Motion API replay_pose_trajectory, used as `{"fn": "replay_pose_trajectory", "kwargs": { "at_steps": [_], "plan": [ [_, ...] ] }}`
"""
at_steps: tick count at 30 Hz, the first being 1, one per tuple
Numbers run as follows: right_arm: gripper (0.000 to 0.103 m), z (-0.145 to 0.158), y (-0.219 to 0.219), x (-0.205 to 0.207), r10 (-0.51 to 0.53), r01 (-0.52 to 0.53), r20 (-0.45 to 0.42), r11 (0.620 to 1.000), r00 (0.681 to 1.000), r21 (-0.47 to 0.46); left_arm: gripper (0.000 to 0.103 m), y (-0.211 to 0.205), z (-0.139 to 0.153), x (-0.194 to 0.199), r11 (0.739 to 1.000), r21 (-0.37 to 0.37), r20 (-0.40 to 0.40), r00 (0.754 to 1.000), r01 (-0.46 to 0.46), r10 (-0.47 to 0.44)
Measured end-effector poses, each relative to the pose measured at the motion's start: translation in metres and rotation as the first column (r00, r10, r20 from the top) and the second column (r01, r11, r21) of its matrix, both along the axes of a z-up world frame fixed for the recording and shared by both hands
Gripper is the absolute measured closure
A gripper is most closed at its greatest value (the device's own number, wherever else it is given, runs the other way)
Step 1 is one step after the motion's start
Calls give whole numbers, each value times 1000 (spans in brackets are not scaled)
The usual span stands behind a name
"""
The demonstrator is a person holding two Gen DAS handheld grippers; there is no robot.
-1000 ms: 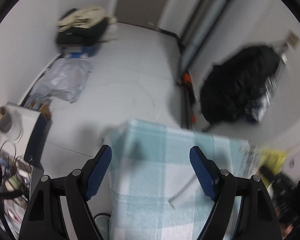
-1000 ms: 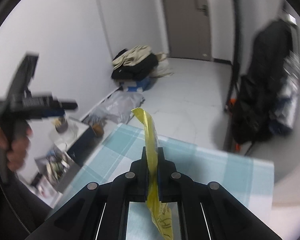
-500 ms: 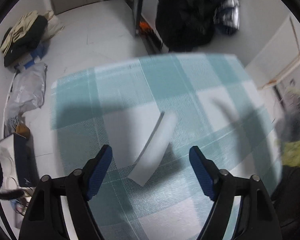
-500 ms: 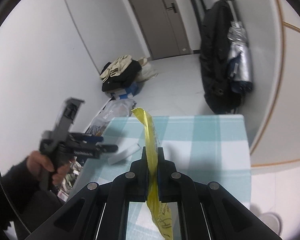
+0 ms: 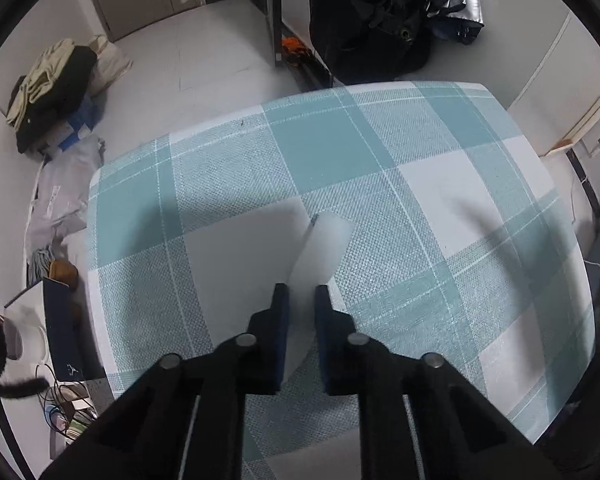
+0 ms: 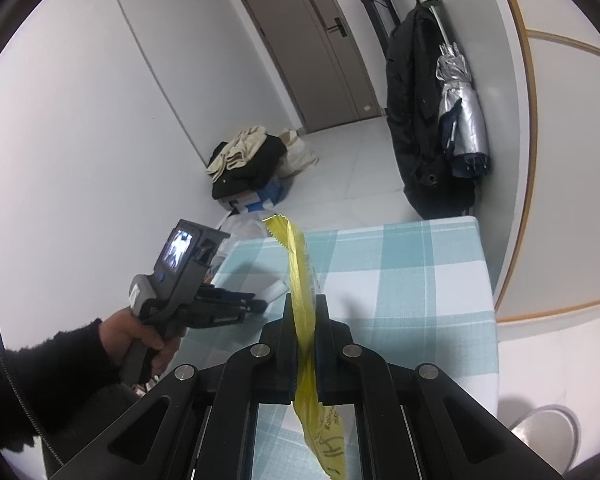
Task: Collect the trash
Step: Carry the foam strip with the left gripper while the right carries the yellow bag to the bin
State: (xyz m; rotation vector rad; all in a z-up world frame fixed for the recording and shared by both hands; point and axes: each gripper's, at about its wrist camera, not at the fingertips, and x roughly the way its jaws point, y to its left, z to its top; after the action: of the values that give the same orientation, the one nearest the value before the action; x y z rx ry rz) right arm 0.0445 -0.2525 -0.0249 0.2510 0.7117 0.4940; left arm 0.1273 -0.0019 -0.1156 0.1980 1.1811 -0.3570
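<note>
Through the left wrist camera I look steeply down on the worktop (image 5: 440, 152), covered in a teal and white check cloth. My left gripper (image 5: 301, 296) has just been closing, and its blue-padded fingers (image 5: 281, 320) now pinch the near end of a white strip of paper (image 5: 324, 240) that angles away over the cloth. Past the far edge, a pile of clothes (image 5: 52, 88) lies on the floor and a black coat (image 5: 364, 16) hangs.

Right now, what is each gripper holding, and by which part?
Left gripper: white strip, by its near end. Right gripper: yellow wrapper, pinched around its middle.
</note>
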Motion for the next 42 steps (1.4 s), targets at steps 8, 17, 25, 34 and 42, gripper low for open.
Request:
{"fn": "replay_pose_trajectory", "kwargs": {
  "at_steps": [8, 17, 25, 34, 42],
  "plan": [
    [97, 4, -18, -6, -32, 31, 9, 997, 999, 68, 101, 9, 24, -13, 997, -33, 49, 996, -76, 77],
    [97, 36, -38, -16, -65, 57, 66, 990, 996, 127, 101, -15, 80, -41, 993, -90, 196, 977, -71, 88],
    [97, 85, -71, -46, -132, 102, 191, 982, 973, 159, 101, -58, 146, -67, 980, -195, 352, 935, 22, 49],
    [97, 124, -137, -87, -272, 222, 276, 955, 922, 196, 101, -143, 169, -102, 941, -250, 391, 913, 228, -117],
    [97, 112, -219, -112, -466, 427, 237, 882, 853, 197, 101, -234, 146, -109, 900, -267, 314, 914, 345, -258]
  ]
}}
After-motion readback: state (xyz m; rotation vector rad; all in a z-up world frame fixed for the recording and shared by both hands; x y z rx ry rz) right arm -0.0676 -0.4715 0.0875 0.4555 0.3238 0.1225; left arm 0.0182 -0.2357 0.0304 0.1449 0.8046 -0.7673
